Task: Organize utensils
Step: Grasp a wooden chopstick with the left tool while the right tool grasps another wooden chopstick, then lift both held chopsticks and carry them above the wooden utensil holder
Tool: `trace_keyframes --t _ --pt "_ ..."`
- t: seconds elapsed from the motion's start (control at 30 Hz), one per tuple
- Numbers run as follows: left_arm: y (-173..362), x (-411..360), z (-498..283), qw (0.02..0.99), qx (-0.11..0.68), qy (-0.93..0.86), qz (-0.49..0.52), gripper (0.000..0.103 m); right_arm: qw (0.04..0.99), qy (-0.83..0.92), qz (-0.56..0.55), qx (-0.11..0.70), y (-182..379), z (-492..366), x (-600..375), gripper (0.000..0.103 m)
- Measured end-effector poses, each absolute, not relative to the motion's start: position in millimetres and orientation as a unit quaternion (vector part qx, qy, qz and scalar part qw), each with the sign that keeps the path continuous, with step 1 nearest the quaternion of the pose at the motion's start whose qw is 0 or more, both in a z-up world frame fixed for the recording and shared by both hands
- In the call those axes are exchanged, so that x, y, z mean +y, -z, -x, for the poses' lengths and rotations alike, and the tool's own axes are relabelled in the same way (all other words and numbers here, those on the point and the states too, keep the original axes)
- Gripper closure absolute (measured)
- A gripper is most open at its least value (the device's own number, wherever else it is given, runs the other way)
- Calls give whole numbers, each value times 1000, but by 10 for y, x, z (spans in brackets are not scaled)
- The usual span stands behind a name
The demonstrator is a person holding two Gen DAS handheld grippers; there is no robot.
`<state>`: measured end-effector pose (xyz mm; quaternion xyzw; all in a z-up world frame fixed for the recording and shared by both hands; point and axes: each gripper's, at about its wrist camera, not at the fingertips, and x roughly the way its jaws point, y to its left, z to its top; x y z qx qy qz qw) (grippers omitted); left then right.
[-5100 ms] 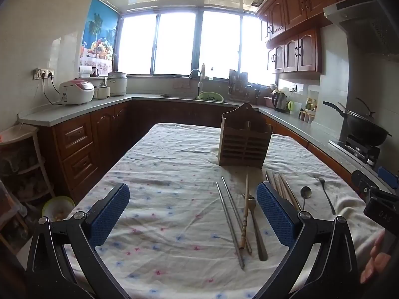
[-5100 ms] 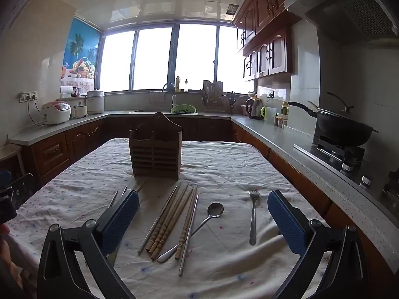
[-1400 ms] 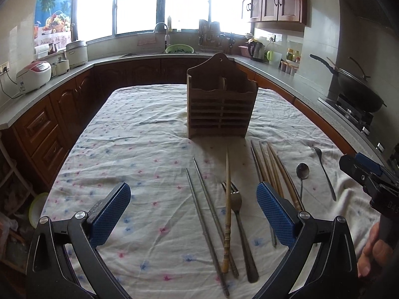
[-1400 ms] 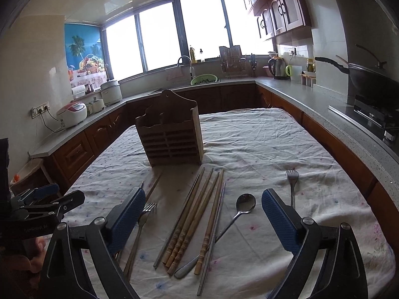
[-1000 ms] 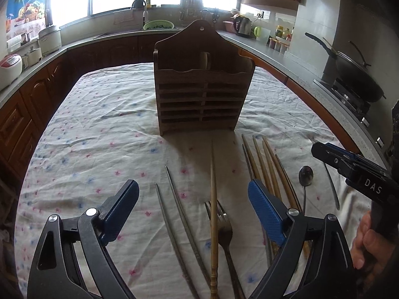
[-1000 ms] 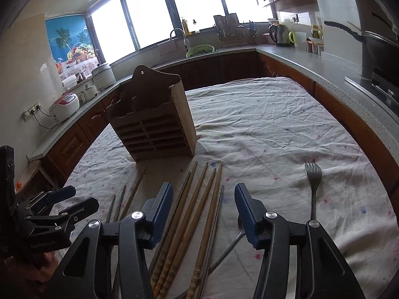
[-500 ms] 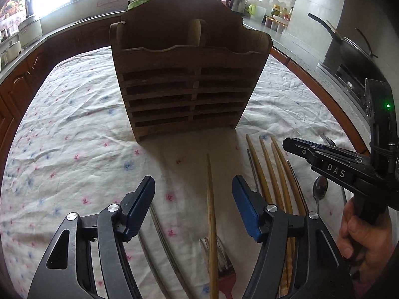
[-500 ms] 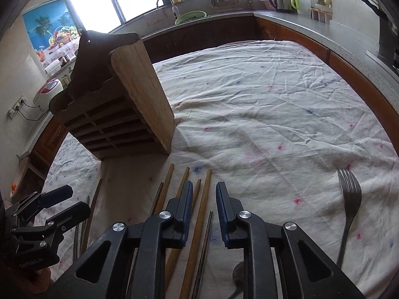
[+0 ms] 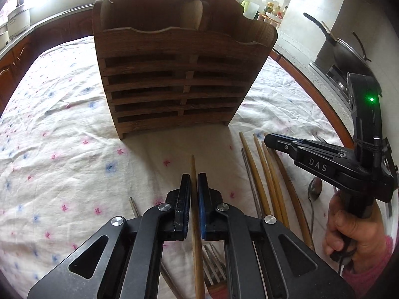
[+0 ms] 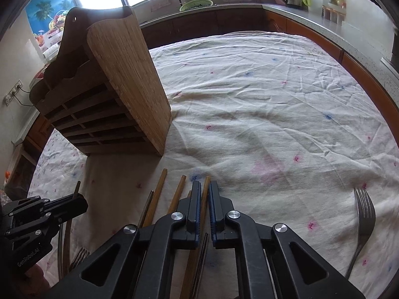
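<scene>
Wooden utensil holder [image 9: 174, 74] ahead, left gripper [image 9: 194, 182] clenched on chopstick [image 9: 193, 174], right gripper [image 10: 205, 189] clenched on another chopstick [image 10: 205, 191], fork [image 10: 362, 214] aside.

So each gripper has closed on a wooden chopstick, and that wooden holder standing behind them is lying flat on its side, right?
Not quite: the wooden holder stands upright on the tablecloth, as the left wrist view shows. The rest holds: the left gripper and right gripper are each shut on a wooden chopstick.
</scene>
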<state>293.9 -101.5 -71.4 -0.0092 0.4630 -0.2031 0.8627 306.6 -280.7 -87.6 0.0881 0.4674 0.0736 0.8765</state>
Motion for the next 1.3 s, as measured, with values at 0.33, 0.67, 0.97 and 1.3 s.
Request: trace_keyframes --t 0.33,0.67,0.97,1.3 --pt "229 -653 -2613 884 416 205 51 98 903 -110 -135 393 196 -2639 -2789 98" --pt "-255 -403 -2160 910 360 199 60 98 921 -133 -137 339 -322 -2238 -2678 98" --pt "-554 -172 -1845 931 311 179 73 98 938 -144 -130 286 -735 -1851 -2662 99" --pt "-788 -9 -1743 943 274 166 85 98 950 -152 -122 244 -1004 -1709 -2605 99"
